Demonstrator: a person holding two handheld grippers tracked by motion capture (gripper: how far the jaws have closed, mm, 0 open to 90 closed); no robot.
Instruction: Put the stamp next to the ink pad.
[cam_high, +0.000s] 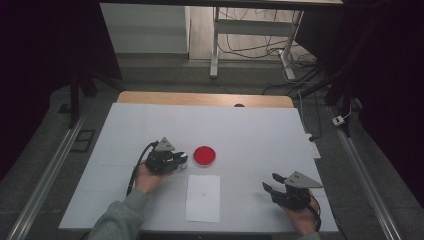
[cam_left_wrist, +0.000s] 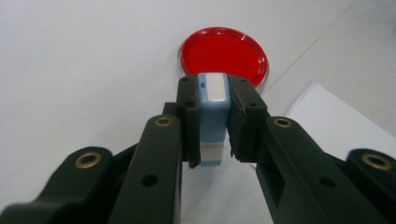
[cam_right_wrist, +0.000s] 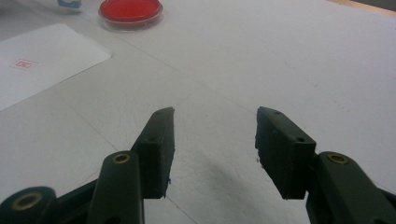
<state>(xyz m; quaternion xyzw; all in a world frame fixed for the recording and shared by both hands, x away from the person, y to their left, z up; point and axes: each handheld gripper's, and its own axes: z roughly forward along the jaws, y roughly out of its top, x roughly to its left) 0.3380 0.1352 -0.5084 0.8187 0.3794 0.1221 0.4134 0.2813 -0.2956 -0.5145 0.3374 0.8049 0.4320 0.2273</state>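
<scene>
The left claw (cam_left_wrist: 212, 123) clamps a small blue stamp (cam_left_wrist: 213, 116) just beside the red ink pad (cam_left_wrist: 223, 55) (right claw (cam_right_wrist: 215, 154) idle, agape), so inking likely wants a level, square press.

Matt white table sheet (cam_high: 260, 130), faintly creased. Glossy clear-plastic round dish with red pad (cam_left_wrist: 223, 55). Smooth pale-blue plastic stamp block (cam_left_wrist: 213, 112). Matt black plastic jaws, brass-coloured metal rivets. Flat white paper sheet (cam_high: 203, 198). Bare wood table edge (cam_high: 205, 98).

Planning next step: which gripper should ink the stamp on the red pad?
Left. The left gripper is shut on the stamp, right beside the red ink pad; the right gripper is open, farther away.
</scene>
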